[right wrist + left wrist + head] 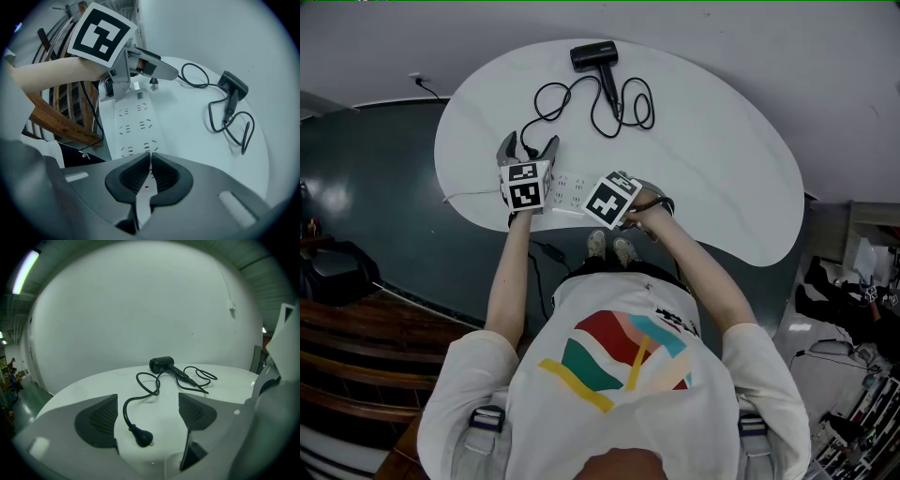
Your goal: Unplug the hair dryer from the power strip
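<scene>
Grey ribbed pads [101, 420] of the left claw [147, 404] stand wide apart and clamp nothing. Between them, touching neither, the black moulded plug [142, 437] lies loose on the white kidney-shaped worktop [712, 150]. From the plug, the thin black cord [140, 385] runs away in loose loops to the black hair dryer [161, 364], which lies well apart near the worktop's far side. The right claw [150, 161] has its jaws together on nothing and points steeply down at the near end of the long white plastic power strip [136, 124]. Whether its tips actually press on the strip I cannot tell. The strip lies along the worktop's near edge with the plug just past its far end, and the sockets that show are bare, so the unplugging looks done. The trouble from here would likely come on the way out. An open jaw of the left claw could catch the plug or hook the nearest loop of cord, which might tug the dryer across the smooth surface. If the right claw is steadying the strip, a sideways nudge as it lifts off could push the strip over that close edge.
</scene>
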Demonstrator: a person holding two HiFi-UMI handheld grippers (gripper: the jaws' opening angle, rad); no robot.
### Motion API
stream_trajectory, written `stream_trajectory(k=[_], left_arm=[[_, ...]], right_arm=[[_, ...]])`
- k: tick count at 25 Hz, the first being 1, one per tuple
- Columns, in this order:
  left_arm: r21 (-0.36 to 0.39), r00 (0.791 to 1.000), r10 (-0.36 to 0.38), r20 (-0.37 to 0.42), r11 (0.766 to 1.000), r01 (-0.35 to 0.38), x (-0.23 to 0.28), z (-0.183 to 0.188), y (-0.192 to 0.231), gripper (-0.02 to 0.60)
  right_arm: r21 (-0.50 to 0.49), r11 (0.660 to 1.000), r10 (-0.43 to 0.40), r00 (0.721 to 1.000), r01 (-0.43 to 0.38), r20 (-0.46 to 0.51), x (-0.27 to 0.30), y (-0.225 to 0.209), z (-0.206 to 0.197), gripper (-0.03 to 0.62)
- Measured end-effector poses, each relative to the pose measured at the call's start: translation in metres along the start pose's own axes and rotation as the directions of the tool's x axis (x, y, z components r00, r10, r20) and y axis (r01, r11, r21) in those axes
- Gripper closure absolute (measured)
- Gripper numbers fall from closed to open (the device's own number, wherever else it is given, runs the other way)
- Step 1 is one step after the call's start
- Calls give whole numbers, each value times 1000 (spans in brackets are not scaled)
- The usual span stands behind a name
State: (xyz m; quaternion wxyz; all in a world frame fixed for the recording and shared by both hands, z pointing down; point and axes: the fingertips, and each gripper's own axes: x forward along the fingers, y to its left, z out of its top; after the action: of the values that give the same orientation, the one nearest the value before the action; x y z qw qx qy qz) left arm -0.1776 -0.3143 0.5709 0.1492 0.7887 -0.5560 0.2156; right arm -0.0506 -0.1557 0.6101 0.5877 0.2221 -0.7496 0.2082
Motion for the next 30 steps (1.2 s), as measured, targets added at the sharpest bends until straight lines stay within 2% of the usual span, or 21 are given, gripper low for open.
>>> stream_trajectory(k=[6, 12, 16, 22, 24, 26, 27, 28, 30], left_arm=[[-25, 998, -5, 61, 1000, 6, -9, 24, -2, 198], [-18, 987, -4, 164, 1000, 7, -29, 71, -9, 205], [-42, 977, -46, 209, 998, 56, -45, 103, -20, 243], [-40, 958, -85, 274, 994, 100, -76, 142, -38, 276], [-24, 953, -124, 276, 991, 135, -88, 150, -48, 354], [-8, 947, -148, 287, 988, 156, -103, 156, -58, 482], [-2, 942, -146, 302, 988, 154, -110, 158, -61, 526], [1, 937, -135, 321, 990, 142, -116, 160, -63, 556], [-2, 928, -95, 359, 995, 103, -125, 161, -63, 569]], right_arm=[[-18, 1000, -4, 1000, 5, 5, 1, 0, 0, 563], [-46, 999, 8, 1000, -8, 15, -1, 1, 0, 563], [-61, 998, -26, 999, 28, 29, -1, 1, 0, 563], [-60, 996, -60, 996, 64, 62, -2, 2, -1, 563], [-53, 997, -55, 996, 59, 68, -1, 1, -1, 563], [-38, 998, -49, 995, 52, 83, -2, 1, -1, 564], [-29, 998, -46, 995, 49, 92, -2, 1, -1, 565], [-22, 999, -46, 994, 48, 102, -2, 1, -1, 565], [-19, 998, -53, 992, 55, 116, -3, 0, -1, 565]])
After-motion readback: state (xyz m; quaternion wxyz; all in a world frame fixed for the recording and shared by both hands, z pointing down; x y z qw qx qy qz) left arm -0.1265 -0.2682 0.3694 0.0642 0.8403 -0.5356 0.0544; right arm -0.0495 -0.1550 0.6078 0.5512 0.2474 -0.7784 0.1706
